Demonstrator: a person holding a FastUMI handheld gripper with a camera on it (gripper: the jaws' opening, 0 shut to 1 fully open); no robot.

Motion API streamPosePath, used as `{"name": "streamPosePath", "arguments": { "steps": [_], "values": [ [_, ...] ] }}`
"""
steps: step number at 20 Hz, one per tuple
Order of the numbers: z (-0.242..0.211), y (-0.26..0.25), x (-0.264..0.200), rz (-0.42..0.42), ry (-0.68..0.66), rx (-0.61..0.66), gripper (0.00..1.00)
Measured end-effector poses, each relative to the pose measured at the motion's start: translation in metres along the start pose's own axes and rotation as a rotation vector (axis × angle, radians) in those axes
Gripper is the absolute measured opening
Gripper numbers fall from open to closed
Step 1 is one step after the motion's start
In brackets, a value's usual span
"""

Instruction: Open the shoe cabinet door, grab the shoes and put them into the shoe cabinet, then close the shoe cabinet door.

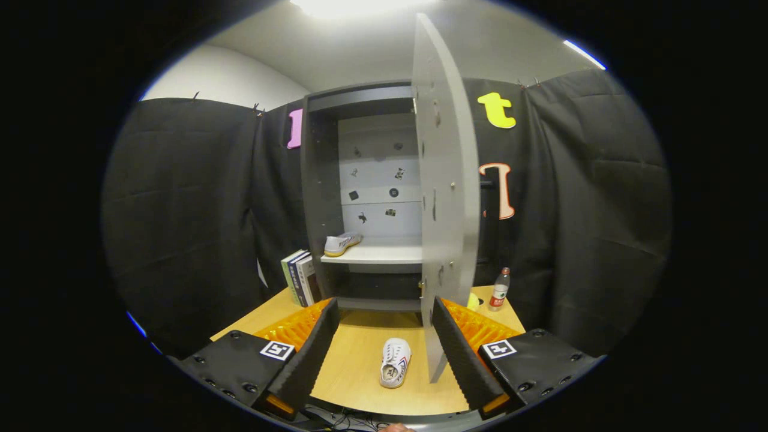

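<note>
I see 2 white shoes: 1 shoe (395, 362) on the wooden tabletop (360, 360) between my spread, empty gripper (384, 354), 1 shelved shoe (341, 243) beyond in the grey cabinet (318, 180), its flat door (447, 192) open.

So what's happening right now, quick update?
Tool open, holding nothing. Door open; one shoe on shelf, other shoe on table between fingers. Door edge close beside it.

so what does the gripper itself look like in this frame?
The gripper has two long ribbed jaws backed by orange ridged panels. Each jaw sits on a black block with round screw heads and a square black-and-white marker on top. Dark cables run beneath, at the near edge. The jaws stand apart, empty.
</note>
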State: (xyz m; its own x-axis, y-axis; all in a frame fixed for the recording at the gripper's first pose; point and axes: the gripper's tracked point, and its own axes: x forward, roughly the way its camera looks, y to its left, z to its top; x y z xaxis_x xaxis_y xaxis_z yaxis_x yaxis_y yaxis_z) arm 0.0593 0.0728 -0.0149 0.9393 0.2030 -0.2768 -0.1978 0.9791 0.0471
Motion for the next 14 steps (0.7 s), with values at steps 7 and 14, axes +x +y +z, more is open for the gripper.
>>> {"name": "streamPosePath", "arguments": {
  "steps": [7, 14],
  "values": [
    [-0.044, 0.026, 0.011, 0.056, 0.17, 0.005, 0.98],
    [-0.093, 0.031, 0.031, 0.072, 0.327, -0.044, 0.98]
  ]
}}
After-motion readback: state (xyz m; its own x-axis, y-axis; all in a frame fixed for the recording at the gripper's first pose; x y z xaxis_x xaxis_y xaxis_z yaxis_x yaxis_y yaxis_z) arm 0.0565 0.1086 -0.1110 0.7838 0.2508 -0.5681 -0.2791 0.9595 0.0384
